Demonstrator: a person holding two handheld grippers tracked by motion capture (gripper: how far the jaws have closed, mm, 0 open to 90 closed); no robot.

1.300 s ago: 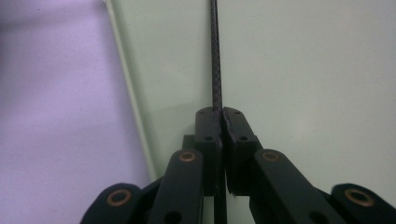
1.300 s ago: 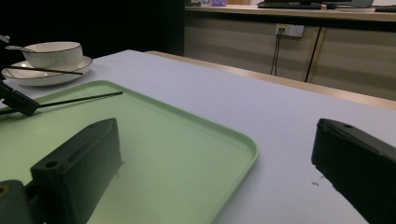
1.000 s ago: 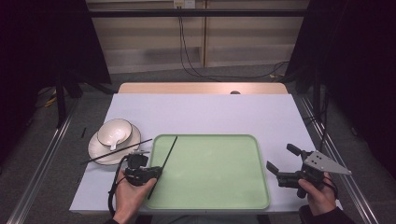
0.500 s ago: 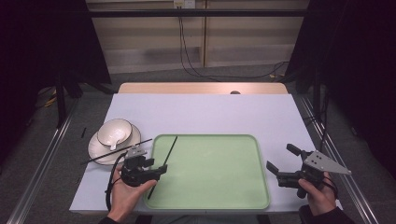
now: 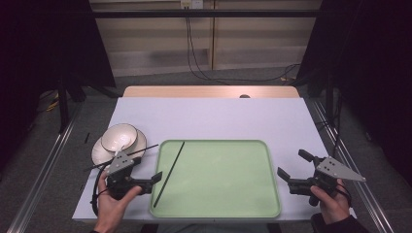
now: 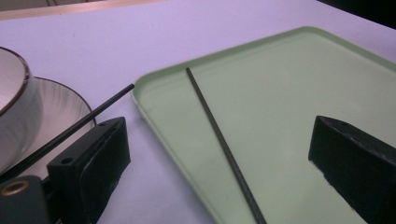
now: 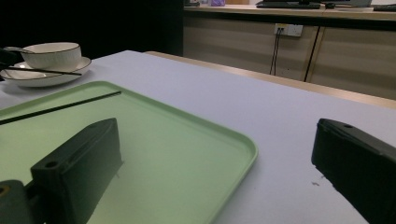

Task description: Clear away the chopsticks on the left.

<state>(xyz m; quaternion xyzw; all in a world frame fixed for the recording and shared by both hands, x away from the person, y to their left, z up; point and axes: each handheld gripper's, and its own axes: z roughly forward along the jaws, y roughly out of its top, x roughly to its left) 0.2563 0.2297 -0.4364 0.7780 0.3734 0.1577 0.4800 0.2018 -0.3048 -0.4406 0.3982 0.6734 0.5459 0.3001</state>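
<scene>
Changes since the earlier frames: the left gripper (image 5: 145, 180) has drawn back off the green tray (image 5: 272, 204) toward the tray's near-left corner, and its jaws have just been opening, with nothing between them. The chopstick on the tray (image 5: 169, 173), formerly at that gripper's tip, now lies free. The right gripper (image 5: 294, 170) has kept its place.

Item 1. Green tray: rectangular, raised rim, on the pale table (image 5: 214, 116) near the person's edge. All places below are given from it.

Item 2. Chopstick on the tray: thin, dark, lying flat on the tray's left part, running from near the far-left corner slantwise toward the near-left edge. In the left gripper view it (image 6: 219, 140) passes between the two jaws but nearer the left one, touched by neither.

Item 3. Second chopstick (image 5: 124, 156): left of the tray, resting across the saucer, its tip just short of the tray's far-left corner.

Item 4. Bowl (image 5: 119, 137) on a saucer (image 5: 99, 154): white, dark-rimmed, left of the tray and just beyond its far-left corner.

Item 5. Left gripper: held in the left hand (image 5: 111, 206) at the tray's near-left corner, jaws pointing across the rim; jaws apart, empty.

Item 6. Right gripper: held in the right hand (image 5: 330, 201) just off the tray's right edge, jaws pointing toward the tray; jaws wide apart, empty.
</scene>
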